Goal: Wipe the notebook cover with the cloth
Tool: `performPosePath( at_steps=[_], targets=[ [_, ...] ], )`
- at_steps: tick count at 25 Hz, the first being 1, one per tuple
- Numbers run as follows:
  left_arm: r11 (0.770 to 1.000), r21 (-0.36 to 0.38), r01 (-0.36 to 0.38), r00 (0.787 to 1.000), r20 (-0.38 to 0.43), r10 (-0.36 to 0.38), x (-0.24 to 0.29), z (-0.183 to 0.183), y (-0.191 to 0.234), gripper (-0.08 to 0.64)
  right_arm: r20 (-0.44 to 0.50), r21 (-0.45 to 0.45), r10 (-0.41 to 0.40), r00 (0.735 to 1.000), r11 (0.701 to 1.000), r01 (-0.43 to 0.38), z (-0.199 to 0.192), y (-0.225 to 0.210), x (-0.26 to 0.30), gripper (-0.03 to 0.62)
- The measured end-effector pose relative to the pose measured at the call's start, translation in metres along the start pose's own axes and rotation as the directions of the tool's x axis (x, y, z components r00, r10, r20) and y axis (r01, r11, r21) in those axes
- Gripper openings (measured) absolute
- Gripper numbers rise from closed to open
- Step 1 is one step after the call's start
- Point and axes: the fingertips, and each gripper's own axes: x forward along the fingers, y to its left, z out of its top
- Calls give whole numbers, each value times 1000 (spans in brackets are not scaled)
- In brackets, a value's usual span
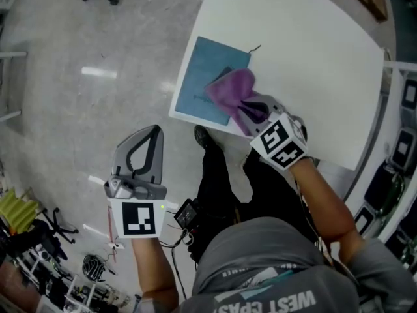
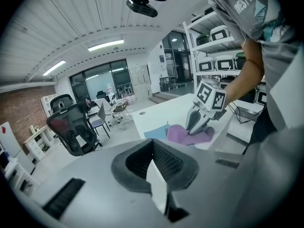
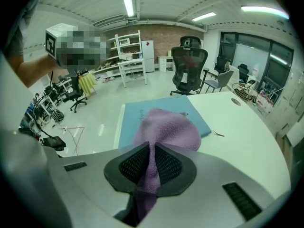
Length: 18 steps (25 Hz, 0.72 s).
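Right gripper view, near field: the fingers (image 3: 127,167) of the right gripper (image 3: 151,156) pinch a gathered fold of the purple cloth (image 3: 167,126), whose free bulk billows forward and rests on the blue notebook (image 3: 127,122). Head view: the left gripper (image 1: 154,132) hangs off the worktop (image 1: 313,57) over the floor, its fingers pressed together on nothing, taking no part in the stroke. The notebook lies at the worktop's near left corner, its long side along the left edge and its near edge at or just over the rim; the cloth covers its near right part, while the far left of the cover shows bare.

Judged step: a wiping stroke under way. To do it well, tilt the right gripper low enough that the cloth's broad face, not the bunched fold, bears on the cover. Sweep in overlapping passes toward the bare far left corner. Press lightly, since nothing steadies the notebook and a hard push could slide it off the corner; the idle left gripper could pin one edge.
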Motion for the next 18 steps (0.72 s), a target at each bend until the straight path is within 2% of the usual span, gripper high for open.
performPosePath(
  at_steps=[5,12,18],
  targets=[
    [1000,-4,-11,1000,-1,11,-2,-4,4,3,4,-53,23,1000,998,-23,19,7,10,57],
    [996,-56,-69,997,-37,67,-25,-36,20,3,15,-159,94,995,983,-90,72,32,50,57],
    [993,-73,-94,994,-54,90,-35,-52,32,3,33,-177,122,992,978,-114,98,45,71,57]
  ],
)
